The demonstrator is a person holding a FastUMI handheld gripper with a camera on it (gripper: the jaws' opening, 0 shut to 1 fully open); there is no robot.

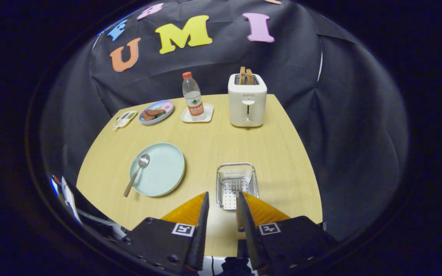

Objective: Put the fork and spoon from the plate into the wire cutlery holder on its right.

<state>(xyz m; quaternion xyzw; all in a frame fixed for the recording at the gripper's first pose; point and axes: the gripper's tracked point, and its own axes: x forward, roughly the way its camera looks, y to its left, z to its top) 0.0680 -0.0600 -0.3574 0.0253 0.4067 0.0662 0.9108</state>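
Note:
A pale green plate (165, 172) lies on the wooden table, ahead and to the left of my fingers. A spoon (139, 165) rests on its left side, bowl on the plate, wooden handle reaching over the rim onto the table. The wire cutlery holder (237, 165) stands to the right of the plate, just ahead of my fingertips. The fork (236, 186) lies in the holder, tines up the perforated floor, its handle running back along the inner side of my right finger. My gripper (223, 194) is open over the holder's near end, with only the right finger next to the fork.
At the back of the table stand a white toaster (247, 100) with bread in it, a water bottle (193, 97) on a white coaster, a plate of food (156, 112) and a small dish (125, 119). The table's curved edge (90, 153) runs left of the plate.

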